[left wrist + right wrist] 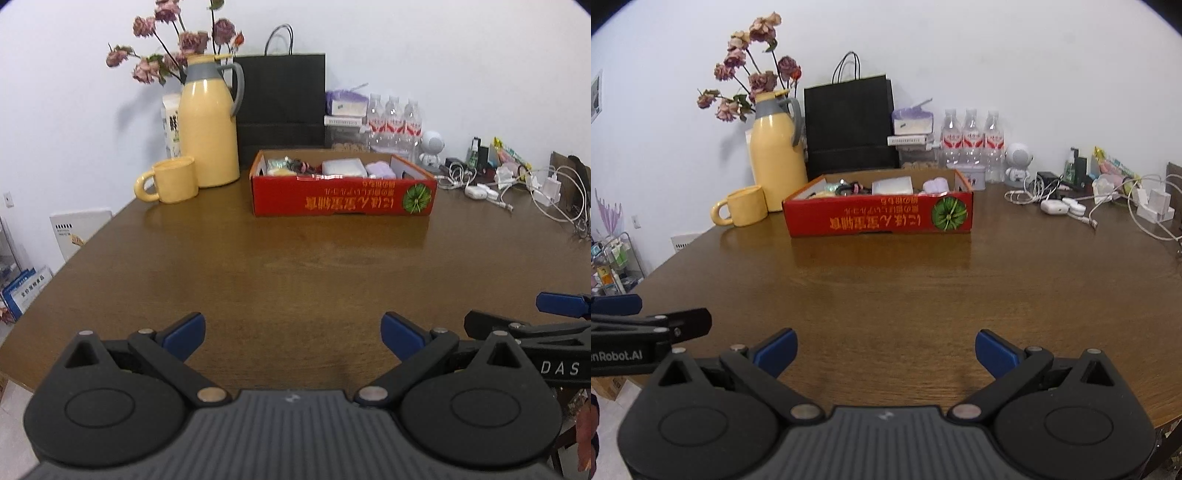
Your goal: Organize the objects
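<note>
Both tongs, left (291, 334) and right (885, 349), hang wide open and empty over the near worktop (295, 266). The red box (343, 184) lies well ahead toward the far edge, long axis left-right, roughly equidistant from both.

So it's a glossy brown wooden table (923, 288), bare across the lower middle of the frame. At center sits a red cardboard box (879, 218); left of it, a yellow ceramic mug (742, 210) and tall yellow thermos jug (777, 162). Black paper bag (849, 125) upper center, white chargers and cables (1108, 206) far right.
</note>
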`<act>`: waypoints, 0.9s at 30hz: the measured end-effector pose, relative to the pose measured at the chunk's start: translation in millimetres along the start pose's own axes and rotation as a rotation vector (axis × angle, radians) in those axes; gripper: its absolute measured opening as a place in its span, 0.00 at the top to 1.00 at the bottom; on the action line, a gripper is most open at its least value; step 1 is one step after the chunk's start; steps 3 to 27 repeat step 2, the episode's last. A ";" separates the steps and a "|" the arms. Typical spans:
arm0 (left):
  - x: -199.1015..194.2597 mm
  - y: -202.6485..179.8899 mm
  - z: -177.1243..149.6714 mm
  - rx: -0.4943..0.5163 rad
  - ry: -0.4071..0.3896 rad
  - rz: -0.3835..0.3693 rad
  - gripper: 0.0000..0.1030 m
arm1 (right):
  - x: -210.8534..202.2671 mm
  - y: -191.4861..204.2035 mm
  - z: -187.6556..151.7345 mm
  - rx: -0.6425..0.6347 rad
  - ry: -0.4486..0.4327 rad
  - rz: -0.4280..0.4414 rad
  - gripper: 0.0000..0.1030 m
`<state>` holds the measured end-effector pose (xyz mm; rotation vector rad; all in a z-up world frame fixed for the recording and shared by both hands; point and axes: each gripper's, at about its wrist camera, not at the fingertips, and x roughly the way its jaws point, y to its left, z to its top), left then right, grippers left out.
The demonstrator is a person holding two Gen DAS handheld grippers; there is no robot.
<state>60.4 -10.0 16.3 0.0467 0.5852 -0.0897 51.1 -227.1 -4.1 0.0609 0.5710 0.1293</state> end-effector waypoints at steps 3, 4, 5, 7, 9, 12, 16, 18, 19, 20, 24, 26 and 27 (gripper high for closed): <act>3.2 -1.8 -2.8 0.009 0.001 -0.005 0.00 | 5.9 -2.6 -0.9 0.007 0.010 0.000 0.00; 3.2 -1.8 -2.8 0.009 0.001 -0.005 0.00 | 5.9 -2.6 -0.9 0.007 0.010 0.000 0.00; 3.2 -1.8 -2.8 0.009 0.001 -0.005 0.00 | 5.9 -2.6 -0.9 0.007 0.010 0.000 0.00; 3.2 -1.8 -2.8 0.009 0.001 -0.005 0.00 | 5.9 -2.6 -0.9 0.007 0.010 0.000 0.00; 3.2 -1.8 -2.8 0.009 0.001 -0.005 0.00 | 5.9 -2.6 -0.9 0.007 0.010 0.000 0.00; 3.2 -1.8 -2.8 0.009 0.001 -0.005 0.00 | 5.9 -2.6 -0.9 0.007 0.010 0.000 0.00; 3.2 -1.8 -2.8 0.009 0.001 -0.005 0.00 | 5.9 -2.6 -0.9 0.007 0.010 0.000 0.00; 3.2 -1.8 -2.8 0.009 0.001 -0.005 0.00 | 5.9 -2.6 -0.9 0.007 0.010 0.000 0.00; 3.2 -1.8 -2.8 0.009 0.001 -0.005 0.00 | 5.9 -2.6 -0.9 0.007 0.010 0.000 0.00; 3.2 -1.8 -2.8 0.009 0.001 -0.005 0.00 | 5.9 -2.6 -0.9 0.007 0.010 0.000 0.00; 3.2 -1.8 -2.8 0.009 0.001 -0.005 0.00 | 5.9 -2.6 -0.9 0.007 0.010 0.000 0.00; 3.2 -1.8 -2.8 0.009 0.001 -0.005 0.00 | 5.9 -2.6 -0.9 0.007 0.010 0.000 0.00; 3.2 -1.8 -2.8 0.009 0.001 -0.005 0.00 | 5.9 -2.6 -0.9 0.007 0.010 0.000 0.00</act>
